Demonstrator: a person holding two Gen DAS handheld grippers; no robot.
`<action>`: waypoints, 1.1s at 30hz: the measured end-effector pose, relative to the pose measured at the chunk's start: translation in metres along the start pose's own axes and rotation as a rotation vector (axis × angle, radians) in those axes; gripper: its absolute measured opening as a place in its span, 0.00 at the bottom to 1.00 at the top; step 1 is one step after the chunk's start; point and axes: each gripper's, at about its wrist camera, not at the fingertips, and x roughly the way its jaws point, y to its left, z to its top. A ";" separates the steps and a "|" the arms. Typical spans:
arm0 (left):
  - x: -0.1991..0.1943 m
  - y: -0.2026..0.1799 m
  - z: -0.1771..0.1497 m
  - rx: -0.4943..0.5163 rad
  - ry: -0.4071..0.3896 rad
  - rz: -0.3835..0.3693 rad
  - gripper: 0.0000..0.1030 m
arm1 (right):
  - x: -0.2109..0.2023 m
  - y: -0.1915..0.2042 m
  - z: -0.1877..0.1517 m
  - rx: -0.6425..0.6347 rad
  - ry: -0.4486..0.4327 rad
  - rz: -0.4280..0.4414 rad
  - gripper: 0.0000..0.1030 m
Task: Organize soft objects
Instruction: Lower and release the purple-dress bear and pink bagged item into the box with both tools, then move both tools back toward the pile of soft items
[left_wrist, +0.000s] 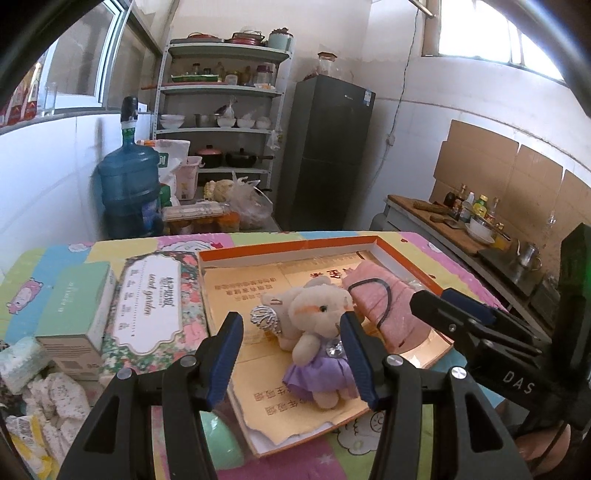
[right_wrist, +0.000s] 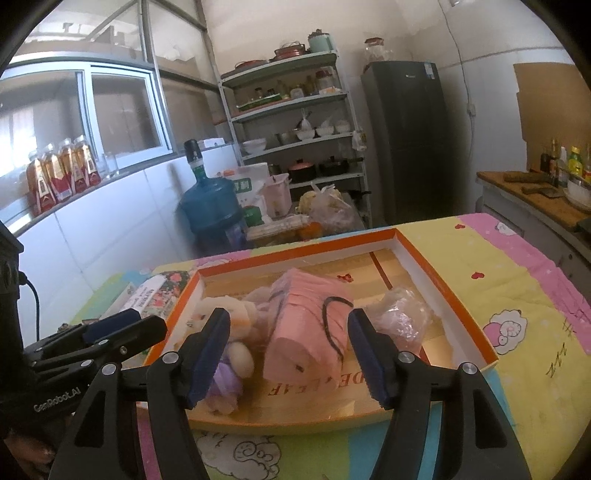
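Left gripper (left_wrist: 291, 354) spread wide, empty, just short of plush bear (left_wrist: 314, 332) lying inside orange-rimmed box (left_wrist: 291, 242). Bear's long axis diagonal, head far-left, purple skirt nearer. Right gripper (right_wrist: 288, 354) likewise wide, empty, framing folded pink cloth (right_wrist: 306, 321) beside bear, length running away. Only right view: crinkled plastic bag (right_wrist: 400, 321). Only left view: tissue boxes (left_wrist: 147, 299).

Both tools are angled downward, side by side. The left tool (left_wrist: 291, 354) has its blue-padded fingers (left_wrist: 224, 358) parted about halfway with nothing pinched between them. The right tool (right_wrist: 288, 360) has its jaws spread wide, pads clear of everything. From the right camera the left one shows low at the left, just beside it. No hands clearly visible.
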 end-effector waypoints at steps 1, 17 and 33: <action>-0.003 0.000 0.000 0.005 -0.003 0.005 0.53 | -0.003 0.002 0.000 -0.002 -0.003 -0.001 0.66; -0.050 0.012 -0.003 0.040 -0.069 0.076 0.53 | -0.032 0.038 -0.003 -0.015 -0.036 0.015 0.66; -0.091 0.032 -0.013 0.037 -0.117 0.126 0.53 | -0.056 0.078 -0.006 -0.057 -0.057 0.031 0.66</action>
